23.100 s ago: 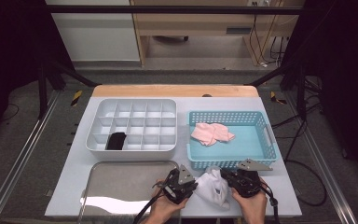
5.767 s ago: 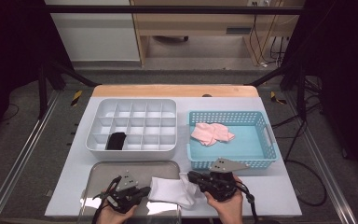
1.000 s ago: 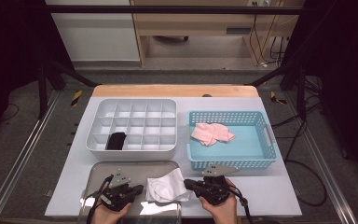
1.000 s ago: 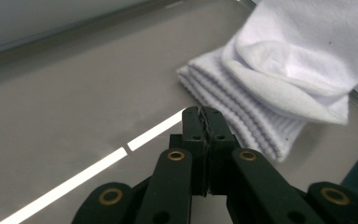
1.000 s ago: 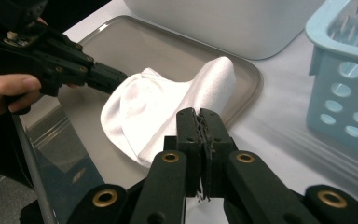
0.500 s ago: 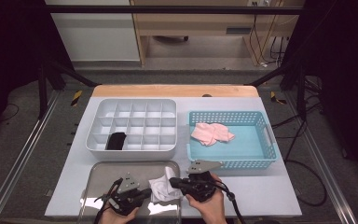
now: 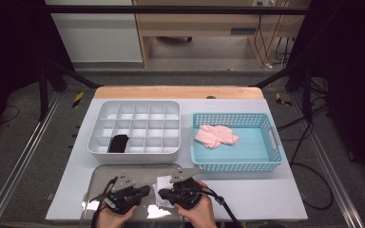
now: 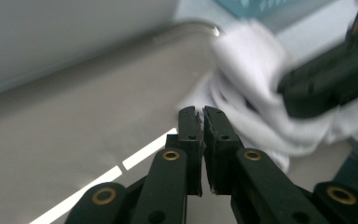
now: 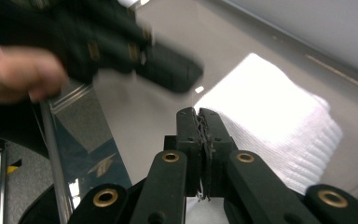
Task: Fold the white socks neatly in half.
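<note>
Both our grippers, left (image 7: 145, 191) and right (image 7: 164, 193), pinched together empty beside the white cloth (image 7: 162, 184) on the steel tray (image 7: 104, 172); divider box (image 7: 135, 127) just behind.

white cloth (image 7: 163, 184) bunched smaller, grippers closer together

- A lab or test room is showing here: a white bench (image 7: 247, 199) is sitting inside a dark frame of black struts (image 7: 52, 76)
- Cables (image 7: 271, 33) are hanging by a wooden desk (image 7: 199, 23) behind
- Yellow-black hazard tape (image 7: 78, 99) is marking the grey floor (image 7: 9, 156)
</note>
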Motion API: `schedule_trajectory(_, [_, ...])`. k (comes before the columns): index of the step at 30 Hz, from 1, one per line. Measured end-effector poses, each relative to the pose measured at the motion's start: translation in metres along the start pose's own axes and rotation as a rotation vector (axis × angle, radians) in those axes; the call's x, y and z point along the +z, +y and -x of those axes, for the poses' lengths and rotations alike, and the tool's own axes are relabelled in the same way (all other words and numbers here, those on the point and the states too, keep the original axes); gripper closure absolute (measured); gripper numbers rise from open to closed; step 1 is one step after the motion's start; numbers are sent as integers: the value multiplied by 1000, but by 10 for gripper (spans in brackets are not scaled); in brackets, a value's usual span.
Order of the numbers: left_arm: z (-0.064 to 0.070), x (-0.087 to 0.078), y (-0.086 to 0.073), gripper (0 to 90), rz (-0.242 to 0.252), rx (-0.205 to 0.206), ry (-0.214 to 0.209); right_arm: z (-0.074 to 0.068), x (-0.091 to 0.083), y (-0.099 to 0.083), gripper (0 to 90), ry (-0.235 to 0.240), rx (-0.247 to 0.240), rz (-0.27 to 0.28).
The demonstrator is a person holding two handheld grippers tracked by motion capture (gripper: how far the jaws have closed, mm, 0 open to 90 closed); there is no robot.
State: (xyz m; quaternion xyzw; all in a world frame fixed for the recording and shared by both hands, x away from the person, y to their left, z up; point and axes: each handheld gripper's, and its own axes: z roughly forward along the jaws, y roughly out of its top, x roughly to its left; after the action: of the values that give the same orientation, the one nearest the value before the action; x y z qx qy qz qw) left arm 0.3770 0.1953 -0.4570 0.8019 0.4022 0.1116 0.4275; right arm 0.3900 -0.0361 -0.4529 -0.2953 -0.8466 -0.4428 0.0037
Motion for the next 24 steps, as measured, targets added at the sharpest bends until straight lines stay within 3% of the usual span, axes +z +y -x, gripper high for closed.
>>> schedule_trajectory(4, [-6,-9,14,824,66,8,14,-1,7,-2,877,3,-6,-25])
schedule_trajectory(9, [2,-2,27,753,78,49,-12,-1,10,-3,875,0,-1,-27])
schedule_trajectory(12, [9,8,32,669,57,67,-42,0,11,-6,875,9,8,-14])
schedule_trajectory(16, [15,20,33,632,11,96,-25,-3,10,-6,874,-10,-10,-19])
schedule_trajectory(24, [8,23,19,627,-41,79,0,-4,5,-6,851,1,-14,-45])
